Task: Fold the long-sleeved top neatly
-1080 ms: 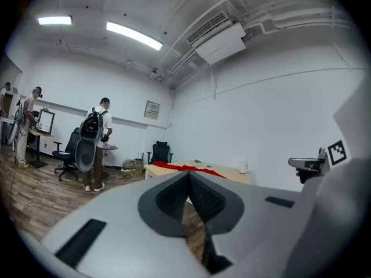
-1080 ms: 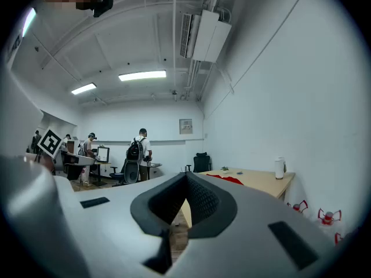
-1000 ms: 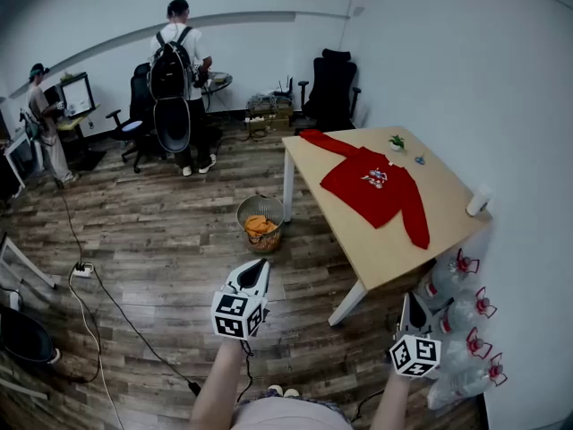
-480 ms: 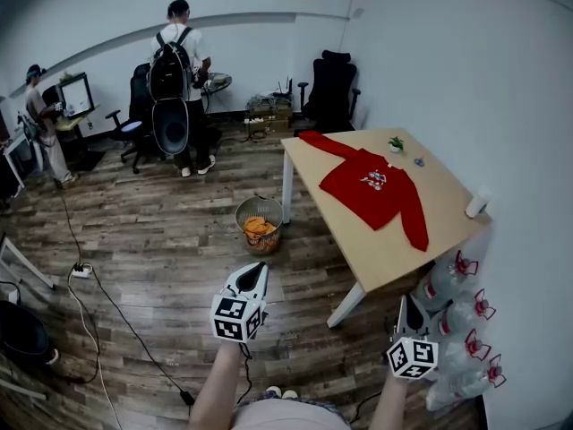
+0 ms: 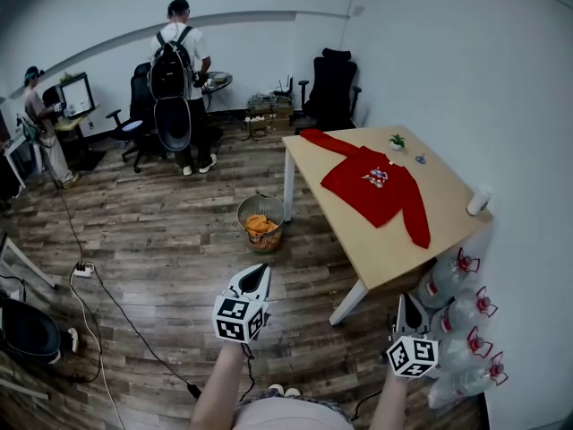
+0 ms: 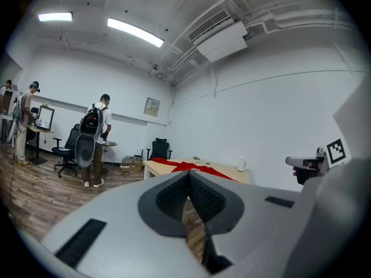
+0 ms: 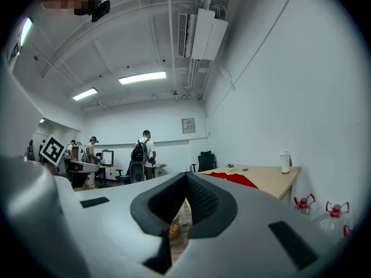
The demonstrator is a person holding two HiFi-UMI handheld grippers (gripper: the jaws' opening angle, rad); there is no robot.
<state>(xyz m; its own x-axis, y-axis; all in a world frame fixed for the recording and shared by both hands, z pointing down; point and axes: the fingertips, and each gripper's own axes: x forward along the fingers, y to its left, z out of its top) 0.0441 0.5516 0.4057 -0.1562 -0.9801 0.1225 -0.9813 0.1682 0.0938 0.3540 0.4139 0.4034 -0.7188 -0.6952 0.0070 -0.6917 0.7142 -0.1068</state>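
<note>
A red long-sleeved top (image 5: 376, 184) lies spread flat on the wooden table (image 5: 448, 206) at the right, one sleeve reaching the far left corner, the other toward the near edge. It also shows as the red top (image 6: 188, 165) and the red top (image 7: 232, 178) in the gripper views. My left gripper (image 5: 256, 273) hangs shut over the floor, well short of the table, nothing between its jaws. My right gripper (image 5: 407, 305) is shut too, near the table's front leg, holding nothing.
A wire basket (image 5: 260, 223) with orange contents stands on the floor left of the table. Water bottles (image 5: 461, 316) with red caps line the right wall. A small plant (image 5: 397, 141) and a white cup (image 5: 480, 201) sit on the table. Two people and office chairs (image 5: 329, 92) are at the back.
</note>
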